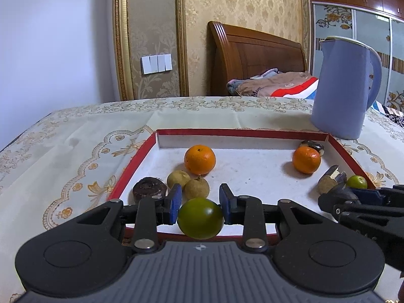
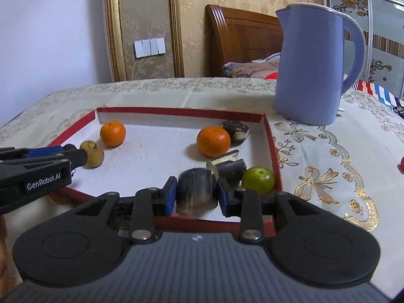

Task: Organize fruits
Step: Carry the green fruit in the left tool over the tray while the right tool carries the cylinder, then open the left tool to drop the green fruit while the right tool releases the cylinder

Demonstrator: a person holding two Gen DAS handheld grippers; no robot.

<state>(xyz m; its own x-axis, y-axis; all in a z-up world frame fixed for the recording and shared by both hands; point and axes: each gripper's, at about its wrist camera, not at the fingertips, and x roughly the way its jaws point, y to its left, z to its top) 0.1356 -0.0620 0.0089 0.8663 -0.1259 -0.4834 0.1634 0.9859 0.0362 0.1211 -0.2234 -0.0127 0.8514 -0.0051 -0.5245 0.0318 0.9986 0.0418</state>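
A red-rimmed tray (image 1: 141,151) lies on the table with fruit in it. My left gripper (image 1: 200,203) is shut on a round green fruit (image 1: 200,219) just above the tray's near edge. Beyond it lie two tan longans (image 1: 178,178), a dark brown chunk (image 1: 149,188) and an orange (image 1: 199,159). My right gripper (image 2: 195,189) is shut on a dark cylindrical chunk (image 2: 197,193) over the tray's near right part. Close by are another dark chunk (image 2: 228,165), a second green fruit (image 2: 258,179) and a second orange (image 2: 213,141). The left gripper (image 2: 78,157) shows at the left edge of the right wrist view, with its fruit hidden.
A tall blue kettle (image 2: 313,63) stands on the patterned tablecloth (image 2: 328,156) just behind the tray's far right corner. One more dark piece (image 2: 236,128) lies in that corner. Something small and red (image 2: 402,164) sits at the right edge. A bed and walls lie beyond the table.
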